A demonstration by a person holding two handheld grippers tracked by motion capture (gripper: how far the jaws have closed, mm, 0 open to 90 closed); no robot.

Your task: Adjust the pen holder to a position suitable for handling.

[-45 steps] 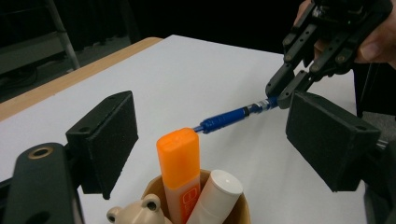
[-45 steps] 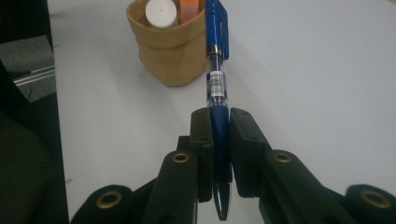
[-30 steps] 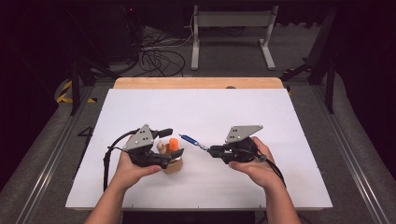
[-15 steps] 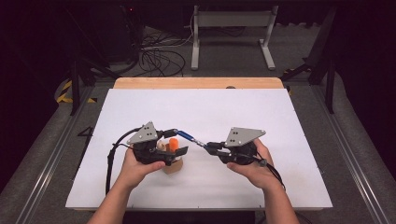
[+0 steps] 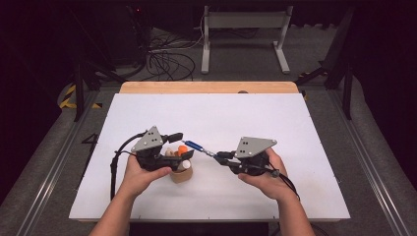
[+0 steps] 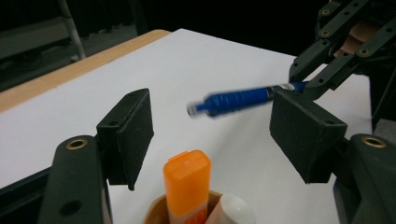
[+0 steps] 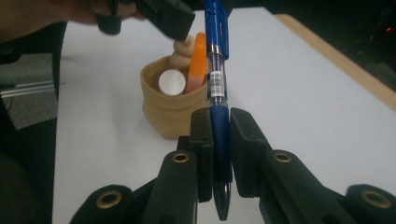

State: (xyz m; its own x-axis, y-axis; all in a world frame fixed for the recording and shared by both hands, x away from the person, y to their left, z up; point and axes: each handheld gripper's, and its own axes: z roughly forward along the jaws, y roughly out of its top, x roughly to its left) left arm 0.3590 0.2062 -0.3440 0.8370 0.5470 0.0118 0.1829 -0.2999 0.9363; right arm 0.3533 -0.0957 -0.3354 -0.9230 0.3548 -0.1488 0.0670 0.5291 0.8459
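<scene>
Above tan cup [image 5: 181, 173], left gripper [image 6: 210, 135] jaws have just been closing, nothing pinched yet. Blue pen [image 5: 195, 146], clamped in right gripper [image 5: 220, 156], now closer: tip reaches between left jaws.

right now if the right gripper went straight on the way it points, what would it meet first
Probably the left gripper: the blue plastic pen clamped in the right gripper already reaches toward its open jaws, above the tan pen cup. Depth is unclear.
</scene>
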